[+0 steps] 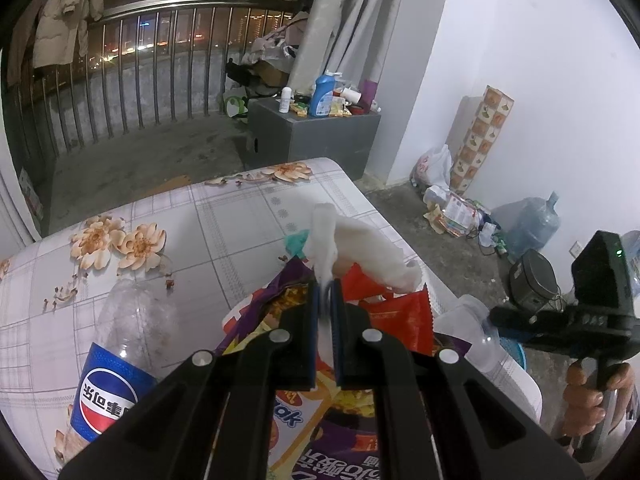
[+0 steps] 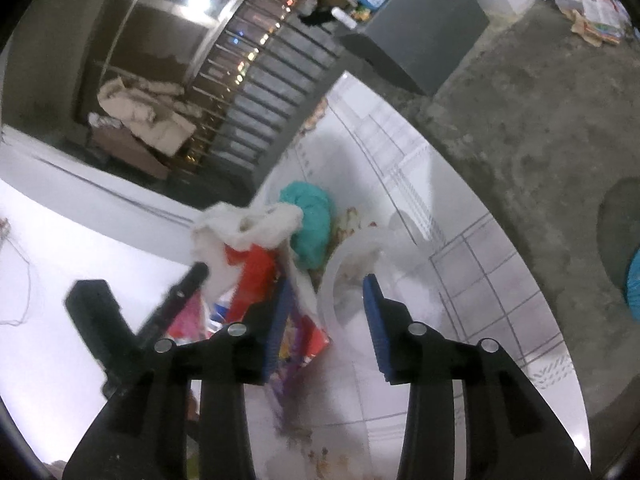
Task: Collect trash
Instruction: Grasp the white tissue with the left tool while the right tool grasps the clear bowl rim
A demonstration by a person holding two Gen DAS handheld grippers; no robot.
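My left gripper [image 1: 327,292] is shut on a crumpled white tissue [image 1: 360,252] and holds it above a pile of snack wrappers: a purple bag [image 1: 320,420] and a red packet [image 1: 404,316]. An empty Pepsi bottle [image 1: 120,352] lies on the flowered tablecloth [image 1: 160,220] to the left. My right gripper [image 2: 326,308] is open above a white paper cup [image 2: 360,264]. The tissue [image 2: 244,228], red packet [image 2: 252,276] and a teal wad [image 2: 312,220] lie beyond its left finger. The left gripper [image 2: 188,280] shows in the right wrist view, and the right gripper's body [image 1: 592,312] shows at the right of the left wrist view.
A grey cabinet [image 1: 316,136] with bottles and packets stands beyond the table. Bags, papers and a water jug [image 1: 528,228] sit on the concrete floor by the white wall. A balcony railing [image 1: 140,64] runs behind. A blue basket [image 2: 634,288] is at the right edge.
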